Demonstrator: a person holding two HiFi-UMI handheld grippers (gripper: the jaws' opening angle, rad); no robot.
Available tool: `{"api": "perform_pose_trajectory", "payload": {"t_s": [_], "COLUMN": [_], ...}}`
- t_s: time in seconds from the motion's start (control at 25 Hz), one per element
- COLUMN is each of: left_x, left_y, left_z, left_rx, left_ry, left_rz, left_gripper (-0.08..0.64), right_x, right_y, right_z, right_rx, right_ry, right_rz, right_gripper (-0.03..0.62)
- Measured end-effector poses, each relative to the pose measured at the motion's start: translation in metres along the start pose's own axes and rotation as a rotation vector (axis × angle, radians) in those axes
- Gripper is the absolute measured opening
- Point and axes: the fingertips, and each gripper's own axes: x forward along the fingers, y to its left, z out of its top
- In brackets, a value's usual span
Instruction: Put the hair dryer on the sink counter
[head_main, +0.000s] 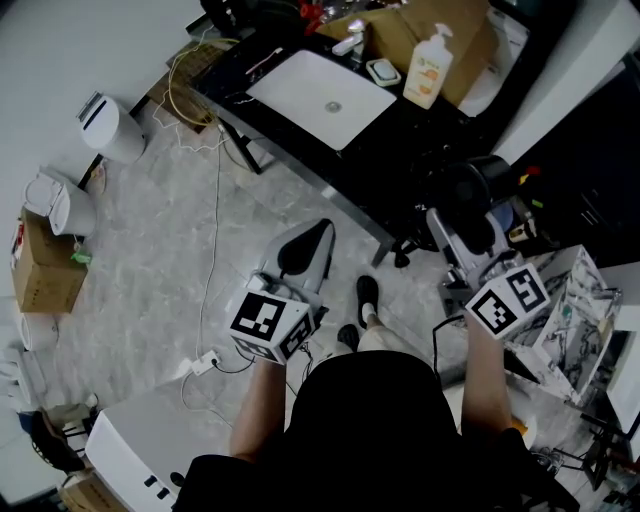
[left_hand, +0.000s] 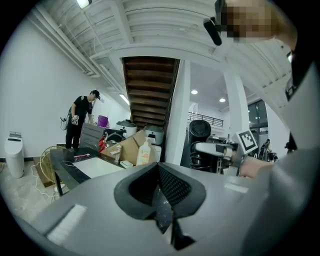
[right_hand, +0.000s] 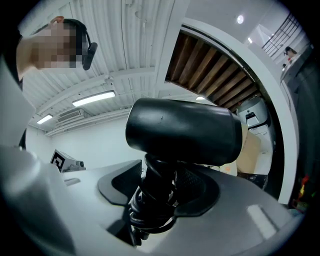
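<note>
One hair dryer (right_hand: 182, 130) sits clamped in the right tool (right_hand: 161, 196); left tool (left_hand: 161, 192) closed on nothing.

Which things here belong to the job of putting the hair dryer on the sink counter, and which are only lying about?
Belong to the job:
hair dryer, held at its handle by the right gripper; black sink counter.

Only lying about:
soap bottle and soap dish on the counter; white bin, cardboard box and power strip on the floor.

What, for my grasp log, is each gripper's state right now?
Left gripper: closed, empty.
Right gripper: closed on the hair dryer, at its handle.
</note>
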Motion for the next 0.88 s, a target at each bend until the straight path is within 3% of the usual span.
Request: {"api": "perform_pose_trajectory", "payload": {"t_s": [0.52, 0.88], "left_x": [0.069, 0.109], "left_y": [0.044, 0.067], "left_z": [0.008, 0.001], "left_rx": [-0.015, -0.035], "left_ry": [0.037, 0.062], "left_rz": [0.040, 0.085], "left_gripper": [0.000, 0.000], "right_x": [0.083, 0.127], "right_y": [-0.057, -0.102], "right_z": [-0.013, -0.043], "right_rx": [0.009, 0.039], "right_ry": [0.119, 0.237], "right_rz": [0.036, 0.052], "right_gripper": [0.221, 0.221]}}
